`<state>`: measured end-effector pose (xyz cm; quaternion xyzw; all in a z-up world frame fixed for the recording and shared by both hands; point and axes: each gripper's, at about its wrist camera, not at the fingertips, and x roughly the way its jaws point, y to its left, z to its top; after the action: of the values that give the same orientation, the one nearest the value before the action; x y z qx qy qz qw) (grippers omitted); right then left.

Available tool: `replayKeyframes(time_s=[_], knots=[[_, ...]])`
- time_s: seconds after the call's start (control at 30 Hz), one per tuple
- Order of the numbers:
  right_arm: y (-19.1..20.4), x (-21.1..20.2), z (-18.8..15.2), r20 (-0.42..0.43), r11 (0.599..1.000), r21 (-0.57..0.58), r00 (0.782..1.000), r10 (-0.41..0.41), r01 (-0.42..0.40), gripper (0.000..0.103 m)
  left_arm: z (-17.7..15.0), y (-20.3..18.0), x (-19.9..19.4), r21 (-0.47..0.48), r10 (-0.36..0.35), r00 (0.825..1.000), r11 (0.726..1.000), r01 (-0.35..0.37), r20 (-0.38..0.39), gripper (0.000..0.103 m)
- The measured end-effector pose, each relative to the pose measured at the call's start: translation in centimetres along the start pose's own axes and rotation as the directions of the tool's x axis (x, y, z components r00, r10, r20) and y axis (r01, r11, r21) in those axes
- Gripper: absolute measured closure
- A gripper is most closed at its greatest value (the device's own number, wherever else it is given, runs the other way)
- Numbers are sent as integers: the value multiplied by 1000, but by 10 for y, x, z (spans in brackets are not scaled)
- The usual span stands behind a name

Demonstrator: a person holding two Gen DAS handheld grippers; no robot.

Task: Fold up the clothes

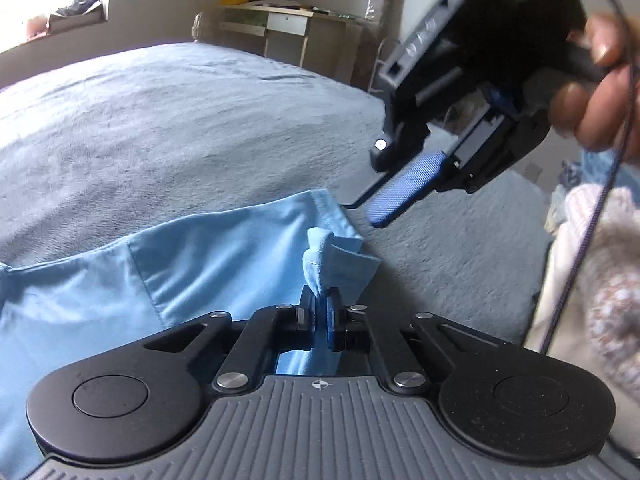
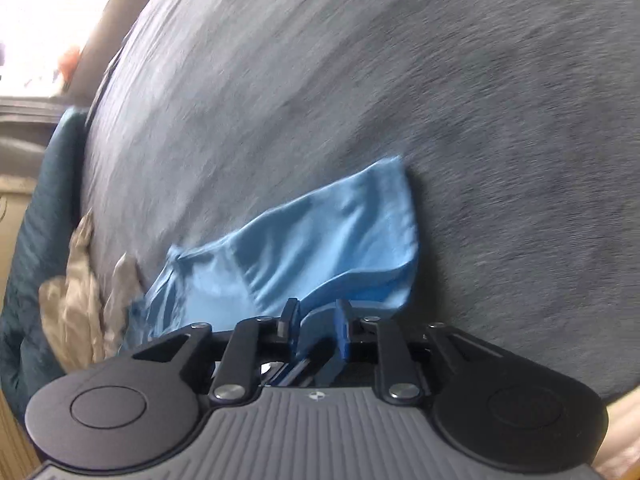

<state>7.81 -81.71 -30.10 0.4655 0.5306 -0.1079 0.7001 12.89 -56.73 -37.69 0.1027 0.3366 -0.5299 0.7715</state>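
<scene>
Window glare, motion blur, fisheye warp

Bedroom: bed (image 1: 168, 120), desk (image 1: 280, 26).

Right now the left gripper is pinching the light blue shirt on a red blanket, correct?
Not quite. The left gripper is shut on a fold of the light blue shirt, but the blanket under it is grey-blue, not red. The left wrist view shows this.
</scene>
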Motion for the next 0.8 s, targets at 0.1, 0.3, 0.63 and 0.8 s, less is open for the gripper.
replayKeyframes(time_s=[0.1, 0.3, 0.63, 0.8], knots=[[-19, -2, 4, -3, 996, 71, 998, -57, 57, 78, -3, -8, -3, 16, -16, 1000, 1000, 16, 7, 100], [-52, 22, 3, -87, 974, 212, 994, -67, 84, 78, -10, -18, -7, 56, -28, 1000, 998, 27, 13, 100], [-67, 28, 1, -89, 944, 329, 996, 7, 23, 78, -15, -27, -14, 130, -35, 999, 991, 31, 31, 100], [-70, 30, -1, -94, 935, 354, 995, 19, 15, 78, -15, -32, -13, 154, -36, 999, 988, 30, 35, 100]])
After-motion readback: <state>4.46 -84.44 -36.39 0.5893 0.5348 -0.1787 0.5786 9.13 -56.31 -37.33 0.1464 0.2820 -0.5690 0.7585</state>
